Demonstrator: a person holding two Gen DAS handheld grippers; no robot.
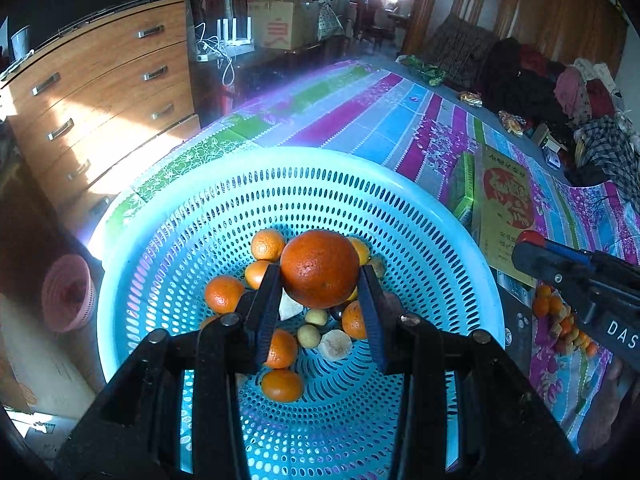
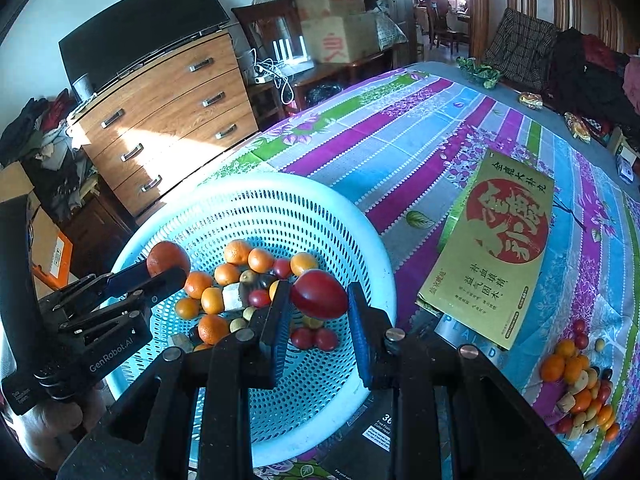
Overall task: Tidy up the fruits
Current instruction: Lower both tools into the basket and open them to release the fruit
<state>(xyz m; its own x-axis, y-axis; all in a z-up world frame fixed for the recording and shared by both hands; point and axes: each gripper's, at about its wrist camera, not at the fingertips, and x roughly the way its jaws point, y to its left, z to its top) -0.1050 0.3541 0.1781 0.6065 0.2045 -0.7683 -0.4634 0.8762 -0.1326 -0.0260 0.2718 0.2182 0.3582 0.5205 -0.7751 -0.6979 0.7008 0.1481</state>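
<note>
A light blue perforated basket [image 1: 448, 216] [image 2: 360, 216] holds several small oranges, red fruits and pale pieces. My left gripper [image 1: 320, 276] is shut on a large orange [image 1: 320, 268] and holds it above the basket's middle; it also shows in the right wrist view [image 2: 160, 270] with the large orange [image 2: 166, 256]. My right gripper [image 2: 318, 296] is shut on a red oval fruit [image 2: 320, 294] above the basket's near side; its body shows at the right of the left wrist view [image 1: 580, 276]. A pile of loose fruits [image 2: 580, 384] [image 1: 560, 320] lies on the tablecloth at the right.
A yellow box with a red circle [image 2: 496, 256] [image 1: 504, 208] lies on the striped tablecloth [image 2: 400, 140] right of the basket. A wooden chest of drawers [image 2: 168, 120] stands beyond the table's left edge. A pink basket [image 1: 68, 292] sits on the floor at the left.
</note>
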